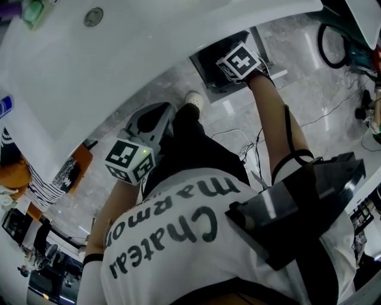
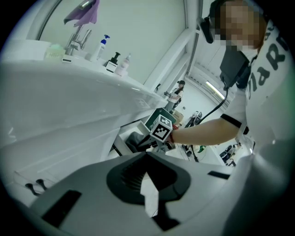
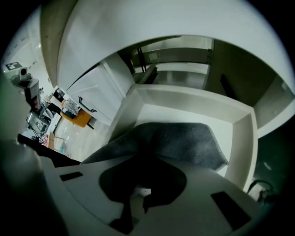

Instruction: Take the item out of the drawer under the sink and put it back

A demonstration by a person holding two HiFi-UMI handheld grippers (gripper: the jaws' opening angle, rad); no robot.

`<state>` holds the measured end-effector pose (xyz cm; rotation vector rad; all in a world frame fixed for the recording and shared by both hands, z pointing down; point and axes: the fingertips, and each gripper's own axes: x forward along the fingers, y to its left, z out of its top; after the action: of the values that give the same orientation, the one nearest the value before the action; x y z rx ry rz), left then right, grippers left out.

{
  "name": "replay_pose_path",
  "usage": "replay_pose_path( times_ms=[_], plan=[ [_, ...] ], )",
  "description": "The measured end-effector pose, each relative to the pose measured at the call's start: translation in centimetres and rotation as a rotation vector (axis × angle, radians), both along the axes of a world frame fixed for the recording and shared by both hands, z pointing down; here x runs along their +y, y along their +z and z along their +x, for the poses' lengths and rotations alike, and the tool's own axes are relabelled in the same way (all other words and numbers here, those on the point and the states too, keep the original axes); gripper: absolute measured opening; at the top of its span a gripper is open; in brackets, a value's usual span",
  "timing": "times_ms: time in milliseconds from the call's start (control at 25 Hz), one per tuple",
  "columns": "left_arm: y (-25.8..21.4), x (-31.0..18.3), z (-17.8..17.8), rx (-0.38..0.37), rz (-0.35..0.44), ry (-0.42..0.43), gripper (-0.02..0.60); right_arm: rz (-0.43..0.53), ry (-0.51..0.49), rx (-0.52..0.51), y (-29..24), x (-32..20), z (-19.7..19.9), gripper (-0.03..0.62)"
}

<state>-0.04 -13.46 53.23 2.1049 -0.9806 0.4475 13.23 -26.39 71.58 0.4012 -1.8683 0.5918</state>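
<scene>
Both tools were clenched: your right hand-held gripper (image 3: 138,186) grasped the grey cloth (image 3: 184,140) inside the white drawer (image 3: 242,143); your left hand-held gripper (image 2: 148,190) gripped nothing.

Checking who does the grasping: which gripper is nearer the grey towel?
Right. The right gripper grips the grey towel inside the drawer; the left gripper hangs outside it, jaws shut, empty.

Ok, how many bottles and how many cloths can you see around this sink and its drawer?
Bottles: 3 (spray bottle, black pump bottle, pale bottle)
Cloths: 2 (purple cloth on the tap, grey towel in the drawer)
Total: 5
</scene>
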Motion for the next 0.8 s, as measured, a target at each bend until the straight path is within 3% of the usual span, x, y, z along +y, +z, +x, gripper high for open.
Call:
replay_pose_path(
  times_ms=[400, 800],
  plan=[
    [-2.8, 0.7, 1.4, 0.020, 0.081, 0.062, 0.009, 0.122, 0.100, -0.055, -6.2, 0.5, 1.2, 0.025],
    [-6.0, 3.4, -0.3, 0.074, 0.195, 0.130, 0.009, 0.315, 0.188, -0.067, -14.1, 3.9, -0.1, 0.023]
  ],
)
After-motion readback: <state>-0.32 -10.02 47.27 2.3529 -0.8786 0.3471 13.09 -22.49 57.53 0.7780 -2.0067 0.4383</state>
